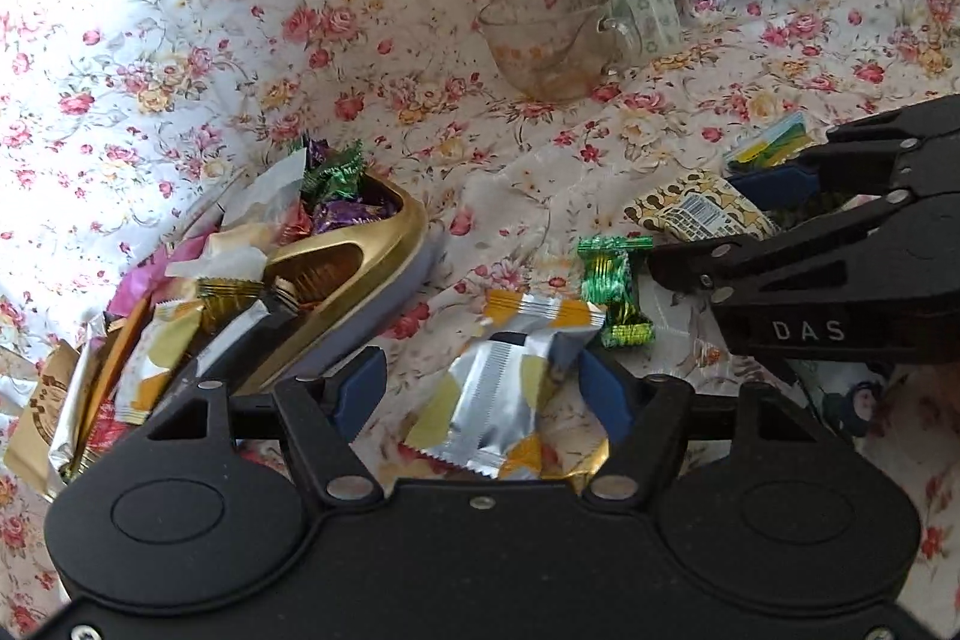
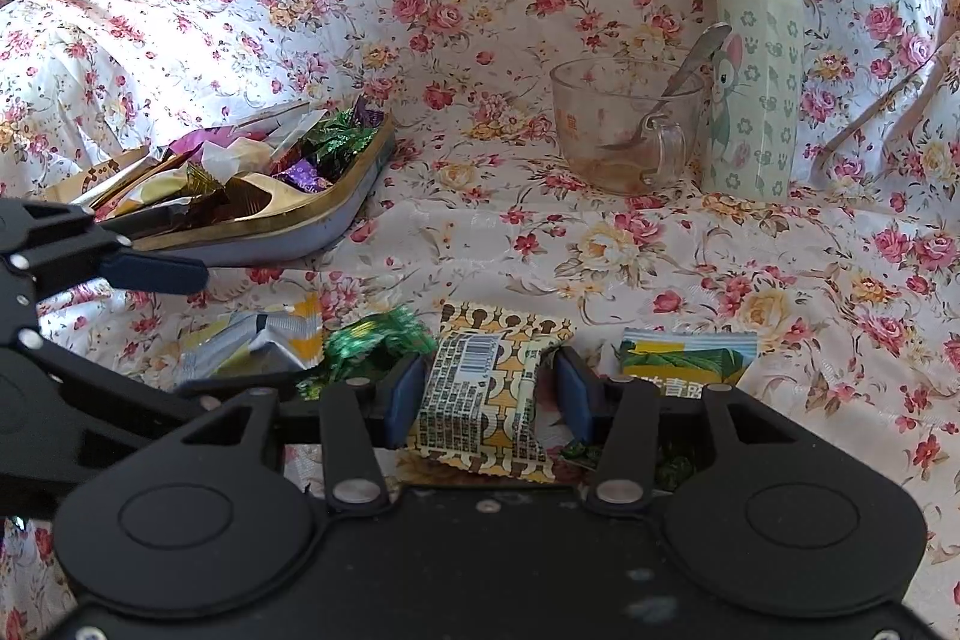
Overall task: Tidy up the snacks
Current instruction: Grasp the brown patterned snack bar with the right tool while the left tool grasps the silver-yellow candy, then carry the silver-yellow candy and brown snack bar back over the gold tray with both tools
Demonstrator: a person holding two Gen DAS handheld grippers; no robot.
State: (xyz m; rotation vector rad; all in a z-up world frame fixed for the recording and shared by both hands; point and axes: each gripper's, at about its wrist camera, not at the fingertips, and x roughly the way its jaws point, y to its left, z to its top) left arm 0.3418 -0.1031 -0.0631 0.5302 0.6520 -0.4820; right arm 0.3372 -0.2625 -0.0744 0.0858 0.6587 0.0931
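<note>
Silver-and-yellow snack packet (image 1: pixel 498 394) low in the left wrist frame, lying on the flowered cloth (image 1: pixel 180 10) between the blue pads of the left gripper (image 1: pixel 480 394); jaws wide, pads clear of the packet, nothing gripped. Yellow patterned packet with a barcode (image 2: pixel 480 388) low centre in the right wrist frame, between the pads of the right gripper (image 2: pixel 486 391); left pad touching or nearly so, right pad slightly off, grip not certain. Green foil candy (image 1: pixel 615 289) between the two packets. Gold tray (image 1: pixel 360 256) heaped with sweets at left. Only from the right: glass cup (image 2: pixel 624 124) with spoon, upright bottle (image 2: pixel 756 70), whole green-and-blue packet (image 2: pixel 684 358).
</note>
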